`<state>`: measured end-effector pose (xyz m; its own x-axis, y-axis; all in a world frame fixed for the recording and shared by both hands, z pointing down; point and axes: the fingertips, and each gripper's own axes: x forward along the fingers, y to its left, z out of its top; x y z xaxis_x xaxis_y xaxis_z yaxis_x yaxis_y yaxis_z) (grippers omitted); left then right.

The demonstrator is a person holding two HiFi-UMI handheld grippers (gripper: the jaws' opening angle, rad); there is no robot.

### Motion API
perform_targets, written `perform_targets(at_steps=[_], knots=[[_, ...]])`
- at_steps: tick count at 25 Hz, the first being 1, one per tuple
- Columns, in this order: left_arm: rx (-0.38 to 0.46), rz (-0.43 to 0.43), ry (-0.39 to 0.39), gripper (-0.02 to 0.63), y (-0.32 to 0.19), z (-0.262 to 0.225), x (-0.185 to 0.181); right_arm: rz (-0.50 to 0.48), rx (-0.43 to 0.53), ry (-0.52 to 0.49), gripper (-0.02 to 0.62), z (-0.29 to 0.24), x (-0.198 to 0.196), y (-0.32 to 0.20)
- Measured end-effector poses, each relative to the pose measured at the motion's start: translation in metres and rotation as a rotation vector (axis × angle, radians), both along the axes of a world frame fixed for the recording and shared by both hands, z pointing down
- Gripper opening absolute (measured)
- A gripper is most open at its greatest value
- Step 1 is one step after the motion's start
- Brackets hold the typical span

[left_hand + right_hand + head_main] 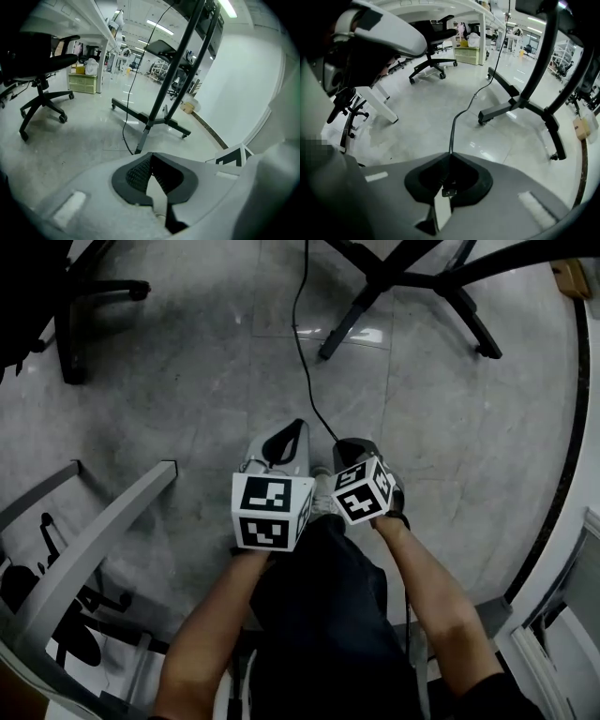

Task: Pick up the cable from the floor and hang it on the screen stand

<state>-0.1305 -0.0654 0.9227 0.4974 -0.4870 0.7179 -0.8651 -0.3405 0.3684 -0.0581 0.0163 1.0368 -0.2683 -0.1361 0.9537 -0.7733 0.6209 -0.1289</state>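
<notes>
Cable (pixel 302 343): black. Floor (pixel 187 362): mottled grey, glossy. Stand (pixel 412 282): black. Chair (pixel 42 61): black. Left gripper (pixel 151 155): pale grey shell, black dimpled pads (pixel 138 173). Marker cubes (pixel 270 512): black squares on white.

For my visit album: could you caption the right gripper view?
Right gripper, fingers shut on a black cable trailing across the glossy floor past the screen stand.

Head view: high, facing steeply down onto floor (pixel 187 381); stand (pixel 370 277) feet along top edge. Left gripper view: low, roughly level, stand (pixel 150 124) at centre. Right gripper view: low, stand (pixel 506 108) at right. All share cable (pixel 299 343); chair (pixel 42 61) possibly shared too.
</notes>
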Motion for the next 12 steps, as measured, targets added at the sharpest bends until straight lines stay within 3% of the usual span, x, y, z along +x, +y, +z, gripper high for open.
perform_targets(at_steps=[12], knots=[[0.085,0.012,0.033,-0.002,-0.003,-0.143,0.016,-0.010,0.157,0.041,0.017,-0.157,0.019,-0.013]])
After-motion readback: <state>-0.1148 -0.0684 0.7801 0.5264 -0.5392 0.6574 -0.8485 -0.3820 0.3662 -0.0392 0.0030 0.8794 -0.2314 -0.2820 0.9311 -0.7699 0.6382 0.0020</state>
